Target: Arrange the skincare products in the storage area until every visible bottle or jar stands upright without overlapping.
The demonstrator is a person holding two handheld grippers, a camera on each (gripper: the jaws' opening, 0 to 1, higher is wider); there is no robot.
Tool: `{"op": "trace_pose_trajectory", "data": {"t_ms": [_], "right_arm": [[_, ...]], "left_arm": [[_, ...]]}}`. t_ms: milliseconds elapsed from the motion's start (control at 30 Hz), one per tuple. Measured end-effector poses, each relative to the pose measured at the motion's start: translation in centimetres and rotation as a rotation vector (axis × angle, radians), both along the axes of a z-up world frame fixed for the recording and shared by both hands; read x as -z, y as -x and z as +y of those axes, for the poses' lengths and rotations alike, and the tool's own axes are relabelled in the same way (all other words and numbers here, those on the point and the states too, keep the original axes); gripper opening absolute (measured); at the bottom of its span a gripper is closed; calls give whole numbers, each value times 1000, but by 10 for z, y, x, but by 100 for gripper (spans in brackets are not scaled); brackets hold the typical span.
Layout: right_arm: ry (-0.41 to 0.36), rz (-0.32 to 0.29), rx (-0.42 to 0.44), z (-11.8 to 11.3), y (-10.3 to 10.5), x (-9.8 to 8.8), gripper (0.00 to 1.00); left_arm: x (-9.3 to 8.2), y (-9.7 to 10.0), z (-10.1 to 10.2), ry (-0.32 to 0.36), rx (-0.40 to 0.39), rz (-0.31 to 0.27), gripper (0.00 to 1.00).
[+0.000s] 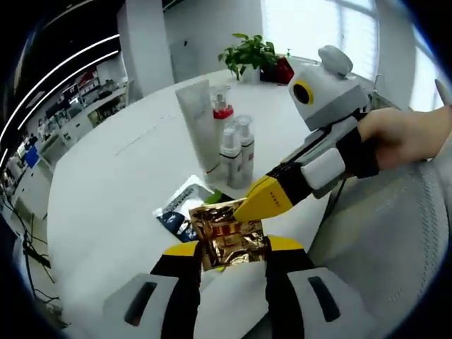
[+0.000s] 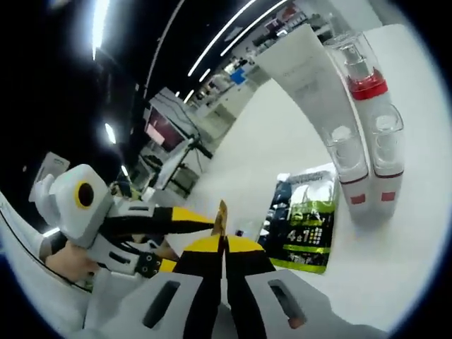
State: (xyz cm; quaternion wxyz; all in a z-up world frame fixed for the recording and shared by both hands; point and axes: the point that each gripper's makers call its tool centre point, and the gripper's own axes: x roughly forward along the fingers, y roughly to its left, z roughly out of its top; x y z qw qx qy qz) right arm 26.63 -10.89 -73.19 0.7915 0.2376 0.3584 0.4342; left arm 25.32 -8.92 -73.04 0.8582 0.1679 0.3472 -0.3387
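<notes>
A crinkled gold foil sachet (image 1: 229, 240) hangs above the table between the yellow jaws of my left gripper (image 1: 233, 247), which press on its two side edges. My right gripper (image 2: 222, 244) reaches in from the right in the left gripper view (image 1: 263, 200), its jaws shut on the sachet's upper right corner. The right gripper view has the sachet (image 2: 222, 210) edge-on. A white tube (image 1: 198, 116), a clear bottle with a red band (image 1: 222, 106) and two small white pump bottles (image 1: 236, 152) stand upright together on the white table (image 1: 106, 183).
Flat sachets lie on the table in front of the bottles: a blue-and-white one (image 1: 178, 208) and a green-and-black one (image 2: 307, 226). A potted plant (image 1: 247, 53) stands at the table's far edge. A person's hand (image 1: 409, 134) holds the right gripper.
</notes>
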Motion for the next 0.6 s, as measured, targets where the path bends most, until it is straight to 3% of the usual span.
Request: {"op": "trace_pose_trajectory", "data": {"t_ms": [333,467,600], "right_arm": [[9,1,-16,0,5,-1,1],[105,-61,-49,-4,-1,5,1],[119,-77,-65,2,-6,1,1]], "left_arm": [[2,3,4,47,-28,27,39],[8,4,17,11,-34,33,38],[12,7,29,22,-69,44,38]]}}
